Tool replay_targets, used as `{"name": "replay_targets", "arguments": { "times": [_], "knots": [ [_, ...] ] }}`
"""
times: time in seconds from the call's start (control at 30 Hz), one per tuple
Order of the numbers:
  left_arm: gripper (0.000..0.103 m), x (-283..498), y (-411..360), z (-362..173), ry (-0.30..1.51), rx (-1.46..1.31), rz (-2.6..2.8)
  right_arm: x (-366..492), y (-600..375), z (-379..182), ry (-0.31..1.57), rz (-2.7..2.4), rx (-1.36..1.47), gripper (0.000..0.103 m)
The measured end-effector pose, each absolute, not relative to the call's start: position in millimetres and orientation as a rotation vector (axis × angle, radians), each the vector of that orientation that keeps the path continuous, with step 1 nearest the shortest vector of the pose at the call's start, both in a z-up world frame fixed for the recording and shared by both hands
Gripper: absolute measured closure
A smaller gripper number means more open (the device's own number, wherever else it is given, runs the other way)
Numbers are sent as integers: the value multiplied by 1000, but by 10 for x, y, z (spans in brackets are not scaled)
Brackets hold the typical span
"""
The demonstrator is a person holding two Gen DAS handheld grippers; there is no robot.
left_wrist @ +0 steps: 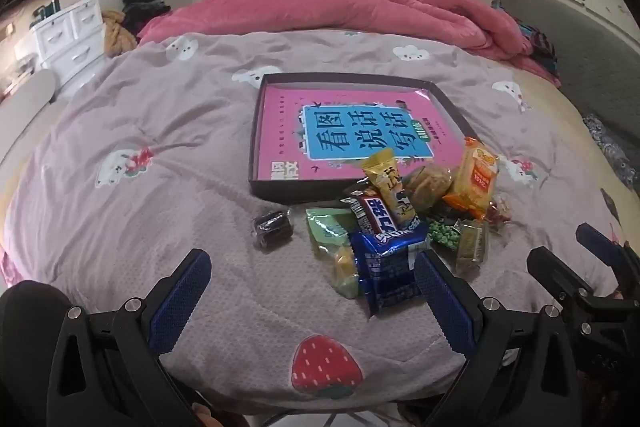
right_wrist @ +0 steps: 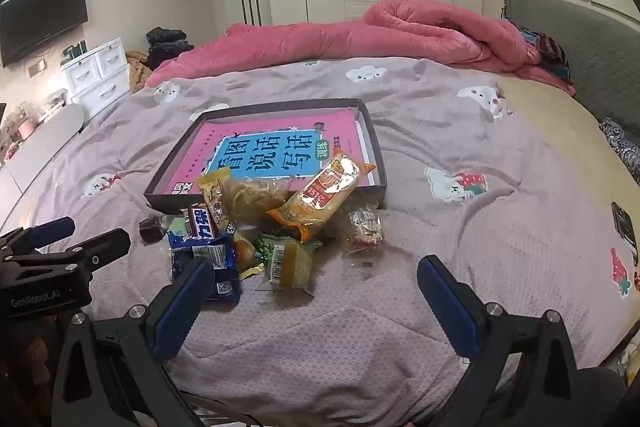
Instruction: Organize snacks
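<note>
Left gripper (left_wrist: 314,291) and right gripper (right_wrist: 316,293): jaws wide, empty, above the bed's near edge. The heap of crinkly foil-wrapped snack packets (left_wrist: 404,223) lies mid-quilt, touching the shallow dark cardboard tray (left_wrist: 256,163) beyond. Packets are probably light, slippery, crushable; pinch a sealed end.

Black claw (left_wrist: 312,267), blue pads (left_wrist: 182,301), silver screws

One box (left_wrist: 256,147) on the bed (left_wrist: 120,227), with one book (left_wrist: 280,131) inside. Roughly ten snacks (right_wrist: 280,227) piled before it, exact count unclear: one blue pack (left_wrist: 384,267), one orange pack (left_wrist: 476,179), one dark candy (left_wrist: 272,229) apart. Two grippers: left (left_wrist: 312,291), right (right_wrist: 316,291).
</note>
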State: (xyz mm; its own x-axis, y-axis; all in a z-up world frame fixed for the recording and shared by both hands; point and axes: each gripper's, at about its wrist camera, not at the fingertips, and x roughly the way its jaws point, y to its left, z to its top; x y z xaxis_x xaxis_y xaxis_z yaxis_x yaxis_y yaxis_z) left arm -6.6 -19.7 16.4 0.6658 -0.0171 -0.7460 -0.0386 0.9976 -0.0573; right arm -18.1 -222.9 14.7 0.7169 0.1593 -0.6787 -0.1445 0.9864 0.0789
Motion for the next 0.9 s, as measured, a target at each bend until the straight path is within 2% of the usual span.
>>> {"name": "replay_targets", "arguments": {
  "times": [0.9],
  "knots": [
    [2,-123,-232,191,824,-52,-6,-216,-2201,191,737,182,26,1]
  ]
}}
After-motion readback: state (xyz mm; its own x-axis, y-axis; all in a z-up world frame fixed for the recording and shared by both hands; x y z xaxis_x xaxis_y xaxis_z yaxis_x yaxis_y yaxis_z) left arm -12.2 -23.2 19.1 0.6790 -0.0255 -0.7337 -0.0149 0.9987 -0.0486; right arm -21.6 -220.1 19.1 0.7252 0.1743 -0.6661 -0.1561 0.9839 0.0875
